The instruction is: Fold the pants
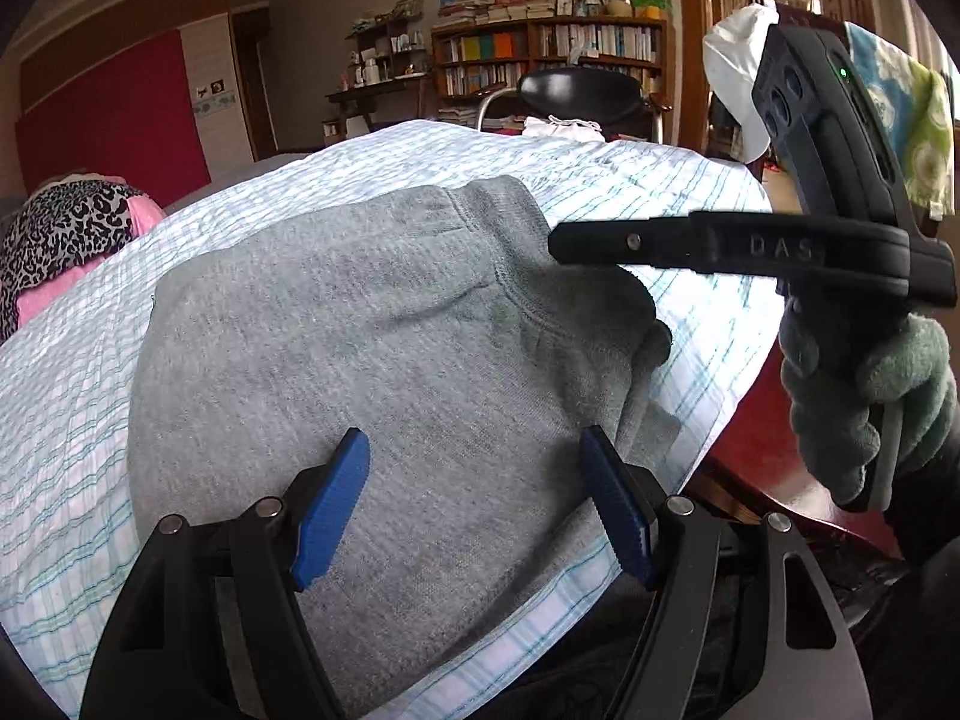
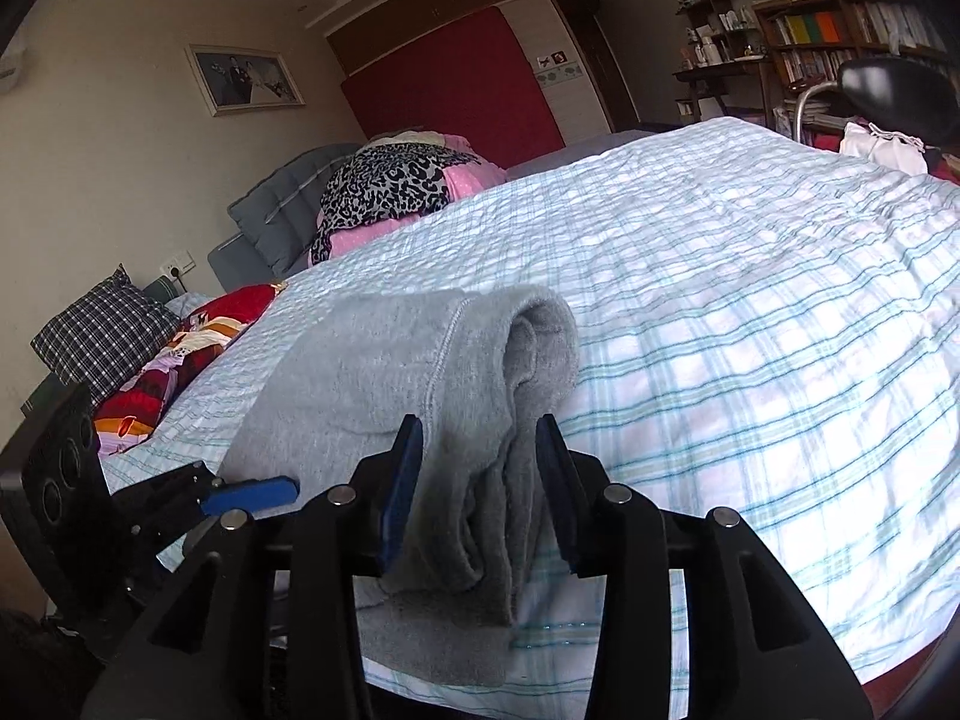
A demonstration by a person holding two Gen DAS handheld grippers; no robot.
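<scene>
Grey sweat pants [image 1: 384,372] lie folded into a thick bundle near the front edge of a bed with a white and teal checked sheet [image 1: 78,408]. My left gripper [image 1: 474,504] is open, its blue pads just above the near part of the pants. My right gripper [image 2: 480,492] is open with the pads on either side of the bundle's folded right edge [image 2: 480,396], not pinching it. In the left wrist view the right gripper's body [image 1: 720,243] reaches in from the right, held by a gloved hand [image 1: 864,396]. The left gripper's finger [image 2: 252,495] shows at the left of the right wrist view.
A leopard-print and pink pile [image 2: 390,192] lies at the bed's far left, by a grey headboard [image 2: 282,204]. A checked pillow [image 2: 102,336] and a red patterned cloth [image 2: 180,354] lie left. A black chair [image 1: 576,96] and bookshelves [image 1: 546,54] stand beyond the bed.
</scene>
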